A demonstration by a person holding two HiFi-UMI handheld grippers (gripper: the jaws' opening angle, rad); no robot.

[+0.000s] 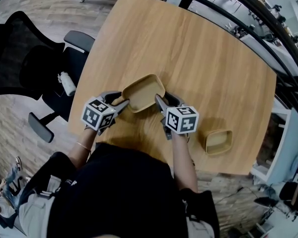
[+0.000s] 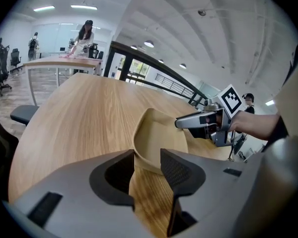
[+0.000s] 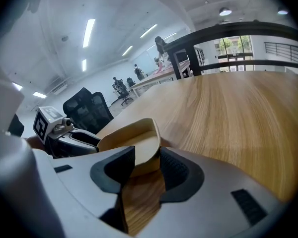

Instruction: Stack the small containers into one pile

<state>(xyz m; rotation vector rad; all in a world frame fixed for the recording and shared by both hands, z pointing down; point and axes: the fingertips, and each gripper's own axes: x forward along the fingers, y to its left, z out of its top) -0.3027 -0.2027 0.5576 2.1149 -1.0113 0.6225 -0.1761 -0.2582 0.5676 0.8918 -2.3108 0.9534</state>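
A person in a dark top stands at the 6 o'clock edge of a round-cornered light wooden table (image 1: 188,48), with a grey two-jaw tool in each hand. Both tools grip the same shallow tan rectangular container (image 1: 144,92) near the middle of the table's near half.

The left gripper (image 1: 123,102) meets the container at its 8 o'clock corner. The left gripper view shows its jaws (image 2: 148,163) set a little apart and clamped on that corner of the container (image 2: 159,138), the rim filling the gap between the ribbed pads. The right gripper (image 2: 188,123) reaches in from the far side.

The right gripper (image 1: 159,102) takes the container at about 4 o'clock. In the right gripper view its jaws (image 3: 148,167) are likewise pressed on the tan wall (image 3: 131,140), and the left gripper (image 3: 92,138) shows beyond at 9 o'clock.

The held container tips slightly. Whether its base touches the wood cannot be told.

A second tan container (image 1: 219,141) of the same kind sits alone on the table at 4 o'clock from the first, well apart from it and close to the table's near edge. A black mesh office chair (image 1: 20,53) stands on the floor off the table's 9 o'clock side.
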